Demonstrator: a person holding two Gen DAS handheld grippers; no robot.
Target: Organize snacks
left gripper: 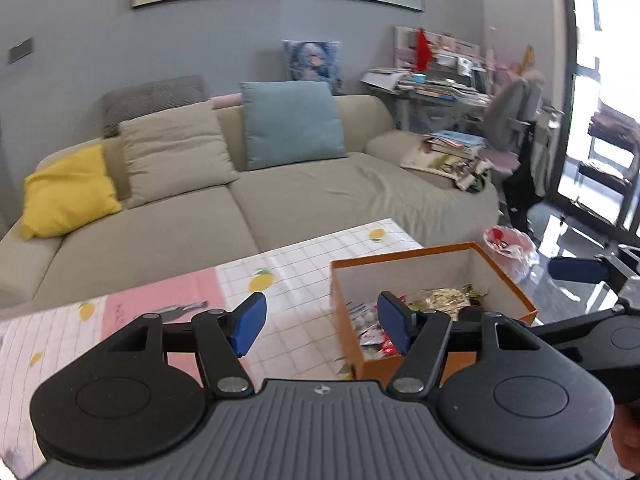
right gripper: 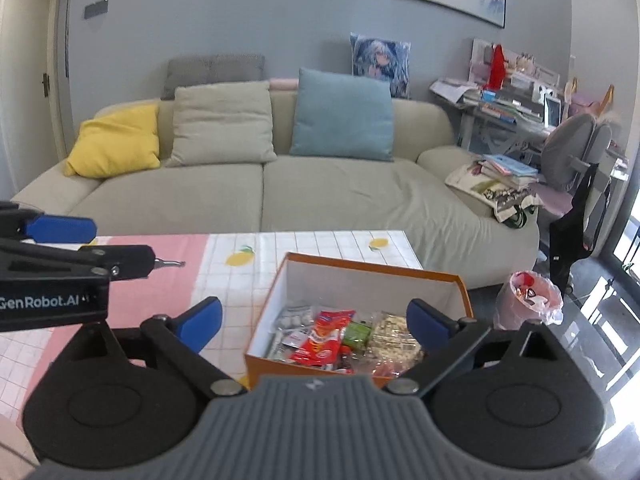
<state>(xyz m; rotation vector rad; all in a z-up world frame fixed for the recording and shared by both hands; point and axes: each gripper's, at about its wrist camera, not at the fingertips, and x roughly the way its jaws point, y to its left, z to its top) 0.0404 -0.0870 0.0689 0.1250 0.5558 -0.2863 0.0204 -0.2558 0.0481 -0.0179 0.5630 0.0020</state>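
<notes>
An orange cardboard box (right gripper: 400, 270) stands at the right end of the low table (right gripper: 320, 244). It holds several snack packets: a red packet (right gripper: 326, 338), a green one (right gripper: 356, 334), white packets (right gripper: 292, 320) and a pale wrapped block (right gripper: 394, 336). The box also shows in the left wrist view (left gripper: 508, 280) with packets (left gripper: 444, 294) inside. My right gripper (right gripper: 314, 326) is open and empty, held above the box's near edge. My left gripper (left gripper: 322, 324) is open and empty, over the box's left wall.
The table has a checked lemon-print and pink cloth (left gripper: 168, 292). A beige sofa (right gripper: 280, 184) with cushions stands behind it. A pink-lined waste bin (right gripper: 530, 296) sits on the floor to the right. A cluttered desk (right gripper: 508, 112) and grey chair (right gripper: 572, 148) are far right.
</notes>
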